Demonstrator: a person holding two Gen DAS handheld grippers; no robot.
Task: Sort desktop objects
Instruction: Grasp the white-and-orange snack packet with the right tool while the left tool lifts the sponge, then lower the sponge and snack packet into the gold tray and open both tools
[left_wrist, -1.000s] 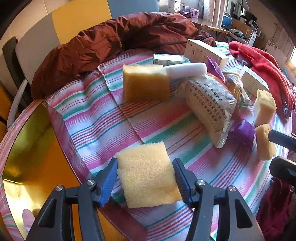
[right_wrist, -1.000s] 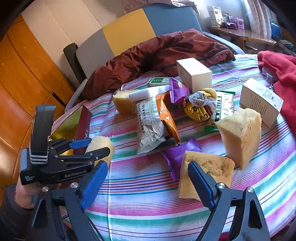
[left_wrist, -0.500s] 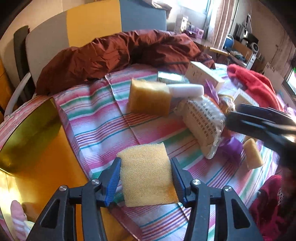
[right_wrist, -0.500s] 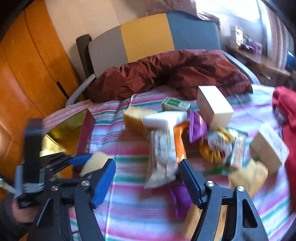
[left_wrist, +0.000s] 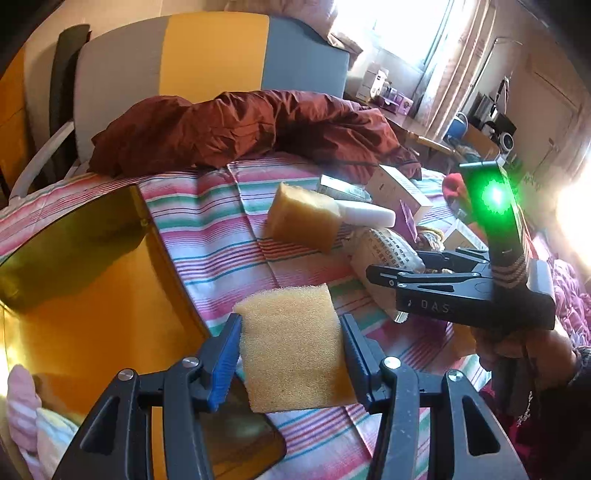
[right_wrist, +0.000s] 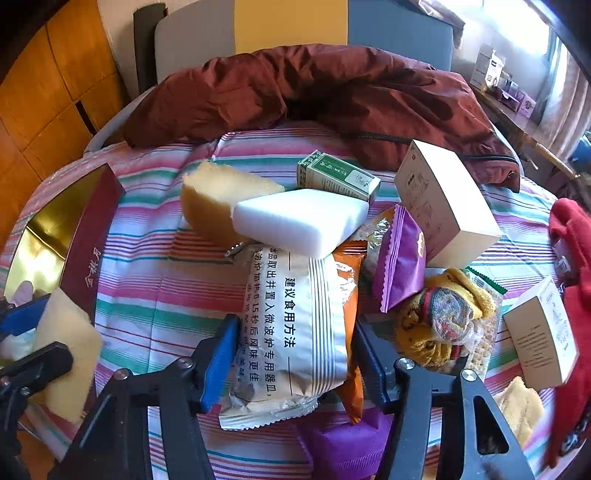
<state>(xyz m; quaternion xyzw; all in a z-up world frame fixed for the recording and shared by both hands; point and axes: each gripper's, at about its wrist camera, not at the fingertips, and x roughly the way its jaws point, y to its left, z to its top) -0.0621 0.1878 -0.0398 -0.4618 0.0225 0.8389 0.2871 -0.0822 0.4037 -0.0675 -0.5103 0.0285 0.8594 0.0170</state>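
Observation:
My left gripper (left_wrist: 290, 350) is shut on a flat yellow sponge (left_wrist: 291, 347) and holds it above the edge of the gold-lined box (left_wrist: 85, 288). The same sponge (right_wrist: 68, 350) shows at the far left of the right wrist view. My right gripper (right_wrist: 291, 354) is open, its jaws on either side of a white and orange snack packet (right_wrist: 299, 328) on the striped cloth, not closed on it. In the left wrist view the right gripper (left_wrist: 384, 275) hovers over that packet (left_wrist: 384, 258). A white foam block (right_wrist: 299, 221) rests on a thick yellow sponge (right_wrist: 214, 195).
A maroon jacket (right_wrist: 332, 92) lies at the back. A green carton (right_wrist: 338, 177), a white box (right_wrist: 447, 199), a purple packet (right_wrist: 400, 258), a yellow mesh bundle (right_wrist: 443, 317), another white box (right_wrist: 541, 332) and a red cloth (right_wrist: 572, 240) crowd the right. A purple packet (right_wrist: 343, 439) lies near.
My right gripper swung left from the sponges at the right and now straddles the snack packet. My left gripper closed on the flat sponge and lifted it toward the box.

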